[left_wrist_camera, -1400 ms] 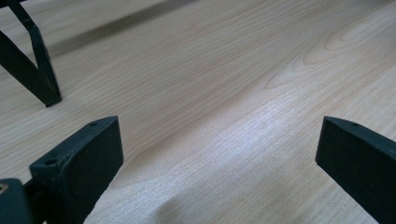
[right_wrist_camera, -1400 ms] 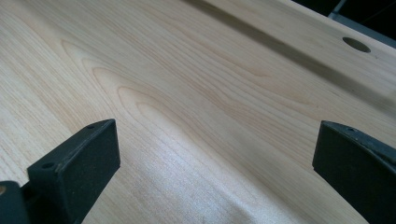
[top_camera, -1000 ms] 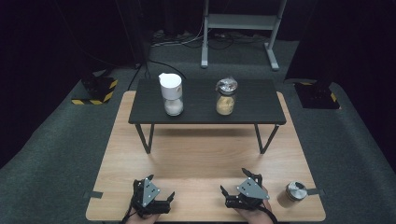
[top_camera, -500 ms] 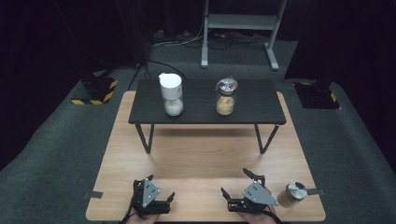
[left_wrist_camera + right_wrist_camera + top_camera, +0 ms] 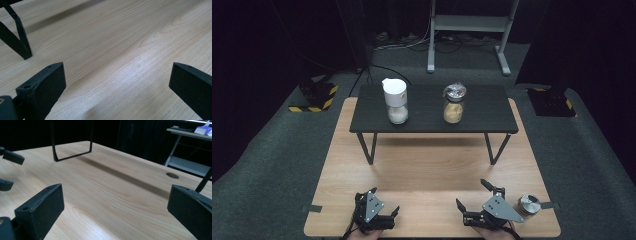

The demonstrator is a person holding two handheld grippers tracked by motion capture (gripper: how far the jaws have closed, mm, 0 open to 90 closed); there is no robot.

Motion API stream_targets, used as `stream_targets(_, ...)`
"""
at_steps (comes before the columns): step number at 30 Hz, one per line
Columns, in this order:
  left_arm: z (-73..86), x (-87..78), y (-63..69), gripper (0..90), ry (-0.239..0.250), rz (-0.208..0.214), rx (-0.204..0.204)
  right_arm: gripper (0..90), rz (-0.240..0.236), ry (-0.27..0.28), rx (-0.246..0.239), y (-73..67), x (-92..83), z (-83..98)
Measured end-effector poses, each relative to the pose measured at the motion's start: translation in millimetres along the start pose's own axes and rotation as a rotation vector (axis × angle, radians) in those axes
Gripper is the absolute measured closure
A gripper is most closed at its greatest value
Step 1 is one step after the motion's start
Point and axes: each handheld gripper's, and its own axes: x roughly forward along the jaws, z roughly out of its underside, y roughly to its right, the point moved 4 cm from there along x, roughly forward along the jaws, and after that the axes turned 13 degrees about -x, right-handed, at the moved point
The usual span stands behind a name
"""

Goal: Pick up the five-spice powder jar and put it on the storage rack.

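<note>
left gripper (image 5: 382, 202): jaws wide apart, empty | right gripper (image 5: 474, 196): jaws wide apart, empty

At the bottom edge of the high view, the frame cut off both hands behind the left gripper (image 5: 383, 207) and right gripper (image 5: 472, 196). The metal lid (image 5: 528, 205) at lower right was partly covered by the right gripper's grey plate. Both jars' contents were too small to identify.
</note>
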Motion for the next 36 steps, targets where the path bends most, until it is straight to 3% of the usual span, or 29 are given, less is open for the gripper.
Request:
stream_targets(20, -0.1, 0.1, -0.5, 0.9, -0.002, 0.003, -0.005, 0.0, 0.029, 0.021, 0.026, 15.4, -22.3, -2.6)
stream_targets(36, 0.1, 0.4, 0.5, 0.9, -0.004, -0.002, 0.003, 0.0, 0.097, 0.008, 0.033, 39.1, -49.4, 5.3)
